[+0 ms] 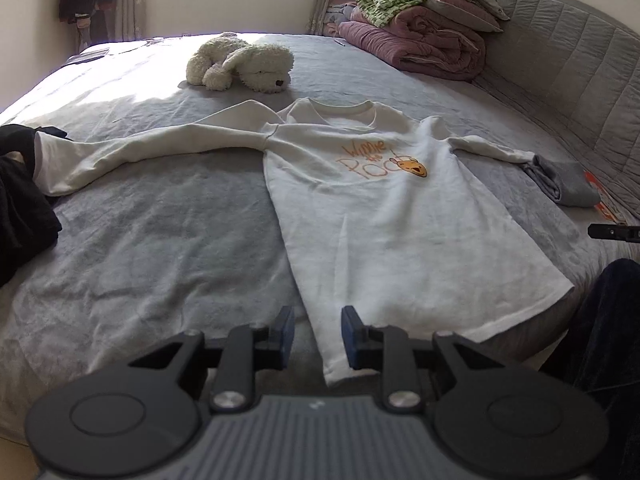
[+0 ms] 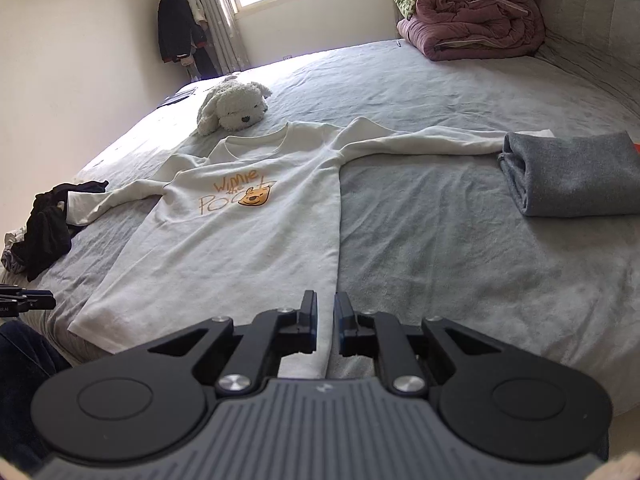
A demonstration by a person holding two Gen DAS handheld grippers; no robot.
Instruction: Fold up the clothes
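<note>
The white sweatshirt lies flat on the grey bed, front side up, with both sleeves stretched out to the sides and its hem toward me. It looks like soft, rather thick cotton: I judge it light, limp and not slippery, so it will sag and crease wherever it is lifted, and a pinch at a corner of the hem or at a shoulder seam should hold best. The left claw hangs over the hem corner at 6 o'clock of the garment; its blue pads stand a little apart, and the cloth edge seems to lie under the gap, not pressed. The right claw is over the other hem corner, with only a narrow slit between the pads, and I see no fabric squeezed there. The left view shows the left sleeve reaching to the black clothes at 9 o'clock, and a dark trouser leg of the person at the right edge. The right view shows better the folded grey garment at 2 o'clock, touching the right cuff, which in the left view is only a small lump. The plush dog lies just beyond the collar at 12 o'clock in both views.
</note>
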